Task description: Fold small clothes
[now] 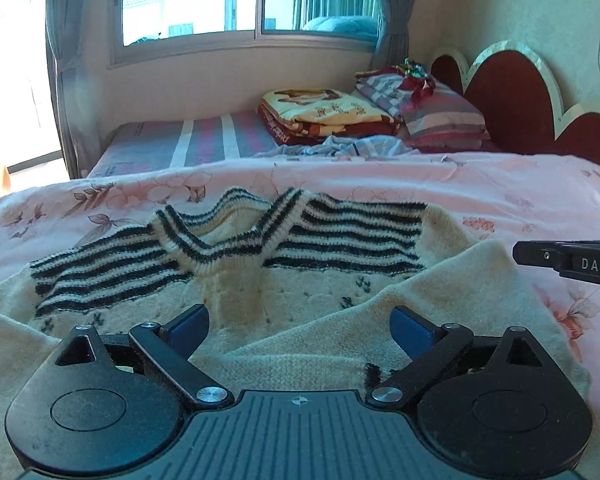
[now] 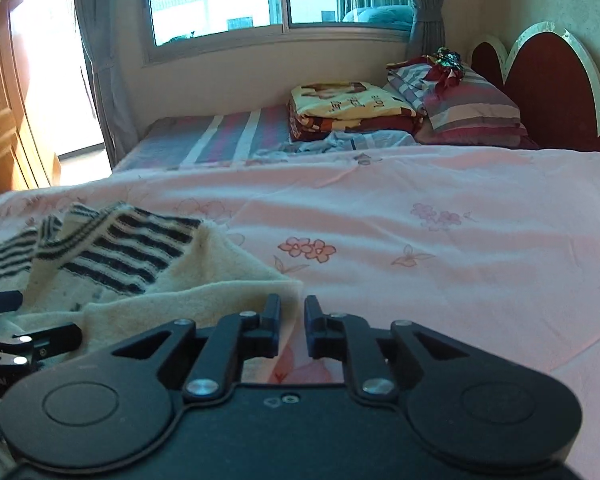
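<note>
Nearest the left wrist camera, the left gripper (image 1: 300,326) stands with its jaws spread wide and nothing between them, its 2 blue pads (image 1: 192,320) hovering just over the sweater (image 1: 300,292). The cream knit sweater lies on the pink floral bedspread (image 1: 500,184), its right side folded in across the body so a plain cream flap runs diagonally toward the gripper. Its V-neck collar (image 1: 220,240) and the dark stripes across the chest sit beyond the pads, the collar slightly raised. At the right edge of that view the right gripper (image 1: 540,258) comes in from the side, over the bedspread beside the sweater's folded edge. In the right wrist view, the right gripper (image 2: 292,320) has its jaws nearly together with a narrow gap between them; only bedspread shows through that gap, and the left finger stands at the edge of the cream flap, so nothing is clamped. The left gripper's fingers (image 2: 52,338) appear at the left edge. Farther back lie a crumpled pale blue garment (image 1: 340,146), a folded yellow and red blanket (image 1: 324,114) and striped pillows (image 1: 440,116) against the red scalloped headboard (image 1: 512,92), with the window (image 1: 244,0) behind.
</note>
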The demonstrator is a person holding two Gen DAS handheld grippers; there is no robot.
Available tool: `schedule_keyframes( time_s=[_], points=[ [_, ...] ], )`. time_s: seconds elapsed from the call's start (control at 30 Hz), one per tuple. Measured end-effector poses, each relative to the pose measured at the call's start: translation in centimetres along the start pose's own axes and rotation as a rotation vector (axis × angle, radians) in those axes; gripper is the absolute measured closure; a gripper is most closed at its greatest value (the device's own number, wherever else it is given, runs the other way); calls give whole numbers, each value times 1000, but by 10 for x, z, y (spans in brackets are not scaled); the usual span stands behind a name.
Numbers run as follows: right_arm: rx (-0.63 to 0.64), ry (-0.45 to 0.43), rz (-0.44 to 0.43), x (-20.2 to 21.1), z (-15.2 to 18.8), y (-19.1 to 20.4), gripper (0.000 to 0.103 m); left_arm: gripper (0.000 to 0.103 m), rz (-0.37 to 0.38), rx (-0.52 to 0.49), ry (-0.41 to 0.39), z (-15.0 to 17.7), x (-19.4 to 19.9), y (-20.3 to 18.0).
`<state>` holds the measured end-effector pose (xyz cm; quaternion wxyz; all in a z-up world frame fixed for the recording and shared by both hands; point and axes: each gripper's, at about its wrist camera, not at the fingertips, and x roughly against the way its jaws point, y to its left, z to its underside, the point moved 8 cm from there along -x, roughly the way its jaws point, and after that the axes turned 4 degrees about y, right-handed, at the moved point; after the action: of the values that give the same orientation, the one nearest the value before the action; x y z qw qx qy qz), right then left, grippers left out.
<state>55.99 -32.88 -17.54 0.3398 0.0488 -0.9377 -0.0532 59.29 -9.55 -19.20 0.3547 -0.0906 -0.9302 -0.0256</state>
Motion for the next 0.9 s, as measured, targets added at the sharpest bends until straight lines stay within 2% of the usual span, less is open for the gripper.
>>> schedule_keyframes(
  time_s=[0.1,0.2,0.3,0.37,0.47,0.53,0.63,0.77,0.9],
  points=[
    [31,-32,-58,31,11,13,88,6,9,16,-5,13,21,4],
    [82,-3,-92,41,32,29,88,6,-16,2,37,31,19,5],
    [129,61,-39,27,52,34,88,6,-31,-10,31,35,17,3],
    [106,53,-41,32,49,35,87,6,-29,0,38,32,22,4],
    [105,-13,-106,57,40,47,84,6,-49,0,9,34,42,12],
    [132,-26,-144,67,43,58,82,6,-59,14,22,42,48,19],
    [155,6,-173,65,53,72,83,6,-71,11,51,52,47,22],
    [170,85,-156,50,71,79,80,6,-77,1,60,55,45,21],
    [163,85,-144,49,75,79,80,6,-79,-6,60,56,44,21]
  ],
)
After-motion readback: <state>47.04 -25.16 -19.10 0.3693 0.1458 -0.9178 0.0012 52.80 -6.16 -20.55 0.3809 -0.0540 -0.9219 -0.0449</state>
